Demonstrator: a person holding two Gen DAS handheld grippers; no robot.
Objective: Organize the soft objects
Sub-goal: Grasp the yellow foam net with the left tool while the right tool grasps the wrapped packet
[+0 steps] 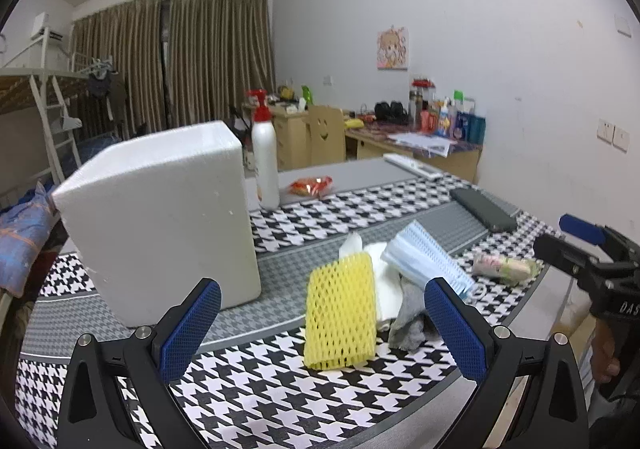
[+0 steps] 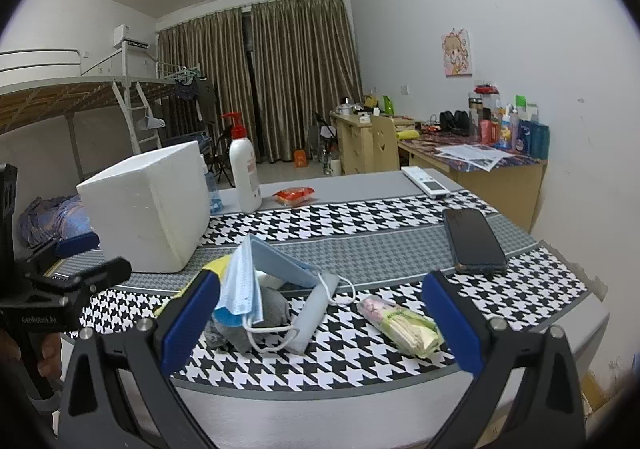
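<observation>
Left gripper [image 1: 324, 323]: jaws spread wide, empty, held low over the near edge of the table [image 1: 248, 401], pointing at the pile of soft things. Right gripper [image 2: 320, 317]: jaws likewise wide and empty, facing the same pile from the other side; in the left wrist view it shows at the right edge [image 1: 588, 249], apart from the pile.

The pile lies on the houndstooth cloth [image 2: 360, 221] in the middle of the table. It holds a yellow foam net [image 1: 340, 313] standing nearly upright at the near side, white tissue [image 1: 384, 281] behind it, a grey rag [image 1: 410, 313] to its right, and blue masks [image 1: 424, 257] leaning on top. In the right wrist view one mask [image 2: 244, 285] hangs just beside the left fingertip, its ear loops trailing on the cloth. A tissue pack [image 2: 400, 323] lies flat just right of the pile, not touching it.

A white foam box [image 1: 160, 217] stands to the left of the pile, near but apart. Behind the box stand a pump bottle [image 1: 266, 161] and a red snack packet [image 1: 312, 185]. A phone [image 2: 474, 241] lies face up at the right, and a remote [image 2: 426, 181] at the far right corner.
</observation>
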